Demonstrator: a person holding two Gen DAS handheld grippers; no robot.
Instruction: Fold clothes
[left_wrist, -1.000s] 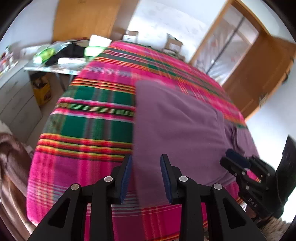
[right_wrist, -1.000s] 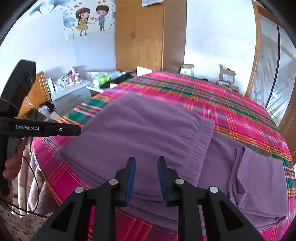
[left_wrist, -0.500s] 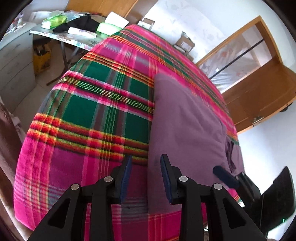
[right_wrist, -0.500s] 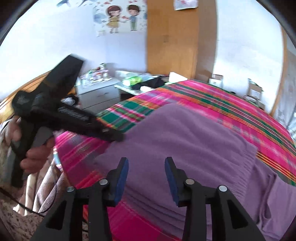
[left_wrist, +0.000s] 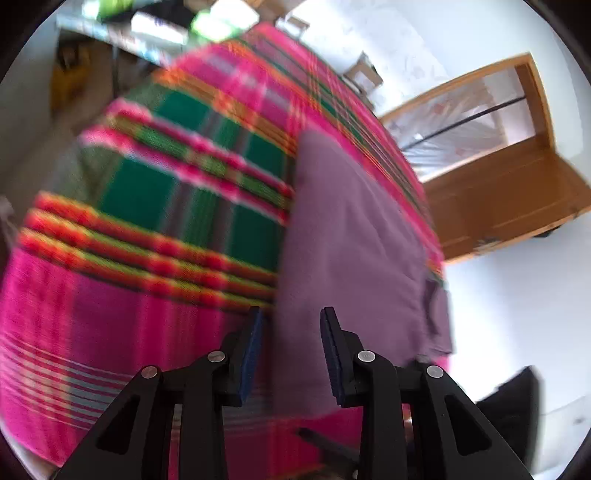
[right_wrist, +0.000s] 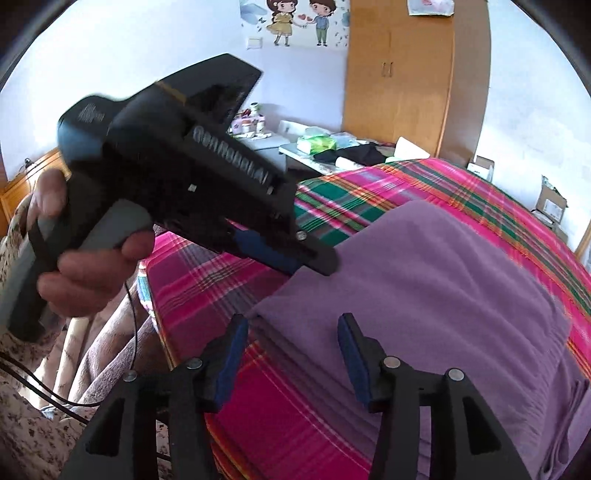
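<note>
While the left gripper (right_wrist: 314, 258), held by a hand (right_wrist: 85, 266) at the frame's left, stands parted and empty over the purple garment's (right_wrist: 424, 288) near corner, the right gripper (right_wrist: 291, 343), lower centre, is opening, nothing between its jaws; the garment lies folded on the plaid bedspread (right_wrist: 207, 288).

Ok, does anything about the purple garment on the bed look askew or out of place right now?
Mostly tidy: the purple garment lies folded flat on the plaid bedspread. One oddity: at its far right a loose flap sticks out past the neat folded edge, so the fold isn't a clean rectangle yet.
</note>
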